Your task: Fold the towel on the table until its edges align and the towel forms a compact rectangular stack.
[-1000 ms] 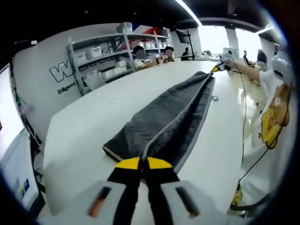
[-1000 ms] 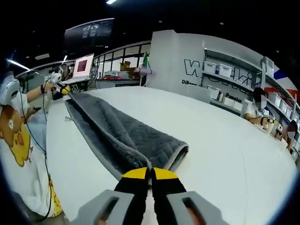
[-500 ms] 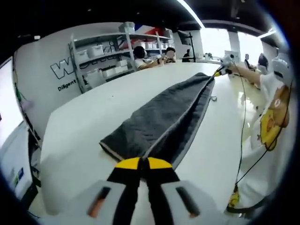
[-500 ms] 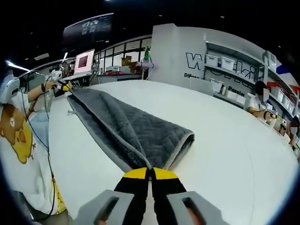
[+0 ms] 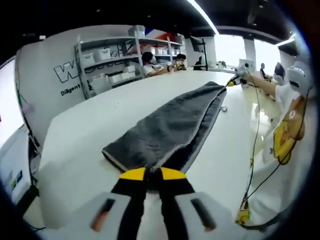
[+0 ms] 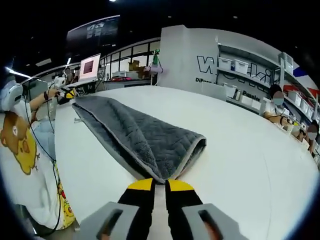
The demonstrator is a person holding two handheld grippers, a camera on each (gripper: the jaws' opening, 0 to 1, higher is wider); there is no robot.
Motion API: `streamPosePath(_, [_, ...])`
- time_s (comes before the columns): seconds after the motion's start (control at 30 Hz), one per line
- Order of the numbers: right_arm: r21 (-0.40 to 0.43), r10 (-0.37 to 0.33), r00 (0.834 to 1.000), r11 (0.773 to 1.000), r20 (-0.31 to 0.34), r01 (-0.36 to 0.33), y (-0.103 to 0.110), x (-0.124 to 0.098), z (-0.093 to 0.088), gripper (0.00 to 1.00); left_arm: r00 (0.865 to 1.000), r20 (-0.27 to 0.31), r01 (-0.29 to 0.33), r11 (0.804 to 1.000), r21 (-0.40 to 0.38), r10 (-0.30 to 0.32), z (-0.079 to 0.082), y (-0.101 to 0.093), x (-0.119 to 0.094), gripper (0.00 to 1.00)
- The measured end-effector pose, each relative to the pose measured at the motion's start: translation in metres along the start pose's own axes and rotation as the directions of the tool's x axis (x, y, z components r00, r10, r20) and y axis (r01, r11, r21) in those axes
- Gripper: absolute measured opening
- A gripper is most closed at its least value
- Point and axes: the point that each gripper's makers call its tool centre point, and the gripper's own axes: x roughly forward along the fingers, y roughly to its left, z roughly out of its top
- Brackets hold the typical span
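Observation:
A grey quilted towel (image 5: 170,125) lies folded lengthwise into a long band on the white table (image 5: 90,130). My left gripper (image 5: 152,174) holds its near corner, the jaws closed on the layers with a narrow gap. In the right gripper view the same towel (image 6: 145,135) runs away from me, and my right gripper (image 6: 160,184) pinches the opposite end's corner, its jaws a little apart around the cloth. The right gripper (image 5: 234,80) appears far off in the left gripper view. Likewise the left gripper (image 6: 67,94) sits at the towel's far end in the right gripper view.
A person in a white shirt (image 5: 290,125) stands along the table's edge (image 6: 20,150). Shelves with bins (image 5: 110,60) line the wall behind. A laptop (image 6: 90,67) sits beyond the table (image 6: 240,150). Seated people (image 6: 275,107) are at the far side.
The towel has sunk from a taut, narrow stretch to a wider band lying flat on the table. Both pairs of jaws stand slightly further apart than before.

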Motion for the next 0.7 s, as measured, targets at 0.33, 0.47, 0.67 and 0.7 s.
streamPosePath(0.33, [0.021, -0.058, 0.996, 0.998, 0.067, 0.057, 0.006, -0.023, 0.014, 0.19, 0.995, 0.088, -0.038, 0.992, -0.123, 0.049, 0.000, -0.004, -0.023, 0.20])
streamPosePath(0.47, [0.023, -0.079, 0.995, 0.997, 0.059, 0.078, 0.016, -0.028, 0.017, 0.23, 0.988, 0.124, -0.068, 0.976, -0.207, 0.095, -0.003, -0.007, -0.031, 0.23])
streamPosePath(0.67, [0.007, -0.090, 0.995, 0.996, 0.042, 0.090, 0.033, -0.029, 0.014, 0.33, 0.977, 0.149, -0.104, 0.949, -0.296, 0.153, -0.013, -0.014, -0.038, 0.35])
streamPosePath(0.7, [0.007, -0.089, 0.995, 0.996, 0.039, 0.089, 0.035, -0.029, 0.013, 0.34, 0.973, 0.157, -0.113, 0.945, -0.308, 0.168, -0.014, -0.014, -0.040, 0.38])
